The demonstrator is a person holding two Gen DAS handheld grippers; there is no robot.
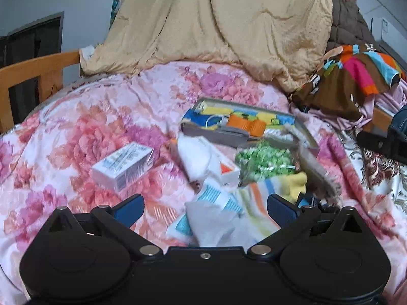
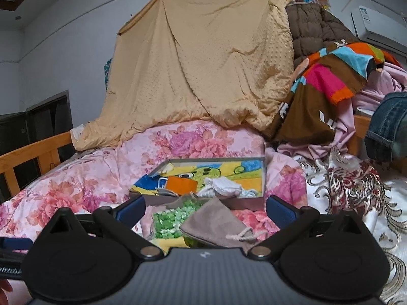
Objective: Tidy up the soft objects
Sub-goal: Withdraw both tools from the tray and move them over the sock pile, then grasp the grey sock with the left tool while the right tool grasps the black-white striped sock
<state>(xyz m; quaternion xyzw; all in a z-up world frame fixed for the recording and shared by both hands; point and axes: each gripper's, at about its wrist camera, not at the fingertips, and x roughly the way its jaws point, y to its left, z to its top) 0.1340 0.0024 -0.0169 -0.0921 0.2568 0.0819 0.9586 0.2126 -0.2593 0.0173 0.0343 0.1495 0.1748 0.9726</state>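
Socks, limp and light, lie on the floral quilt: a white sock by the left gripper, a grey drawstring pouch before the right gripper. Both grippers gape wide, empty; pinch a bunched fold mid-body.

The floral bedspread is smooth cloth with a slight sheen, and the tan blanket behind it is dimpled and matt. The near grey pouch looks like soft, matt fabric; the white box is smooth printed card, and the bed rail at far left is bare wood.
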